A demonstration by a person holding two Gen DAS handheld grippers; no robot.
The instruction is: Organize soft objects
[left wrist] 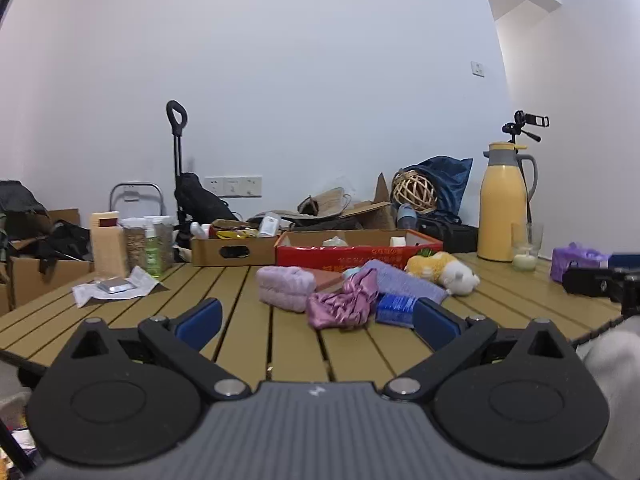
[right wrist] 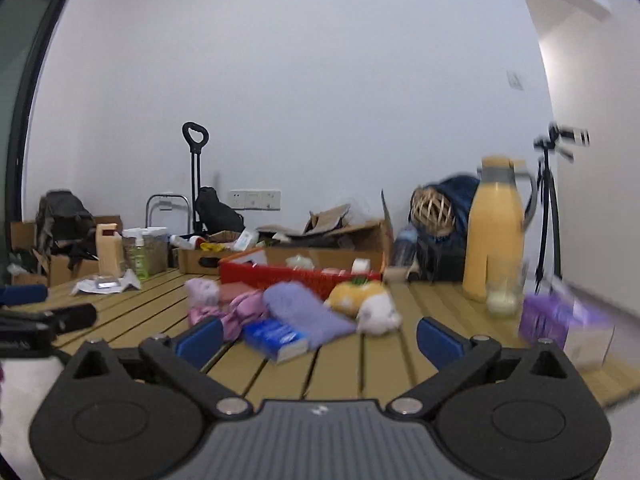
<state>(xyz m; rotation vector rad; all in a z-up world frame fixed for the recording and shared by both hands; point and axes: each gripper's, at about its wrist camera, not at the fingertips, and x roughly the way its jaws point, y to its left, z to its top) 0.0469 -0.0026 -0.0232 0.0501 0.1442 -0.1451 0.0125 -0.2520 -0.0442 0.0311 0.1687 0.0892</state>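
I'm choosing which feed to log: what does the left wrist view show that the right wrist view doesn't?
Only the left wrist view shows the right claw at its right edge. Only the right wrist view shows the left claw at its left edge and a dark door frame. Both share the slatted table, yellow plush toy, pink cloth, red box and yellow jug.

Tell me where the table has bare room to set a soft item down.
Bare slats lie between the paper sheet and the lilac towel, and between the plush toy and the yellow jug. The towel, pink cloth and blue pack crowd the middle.
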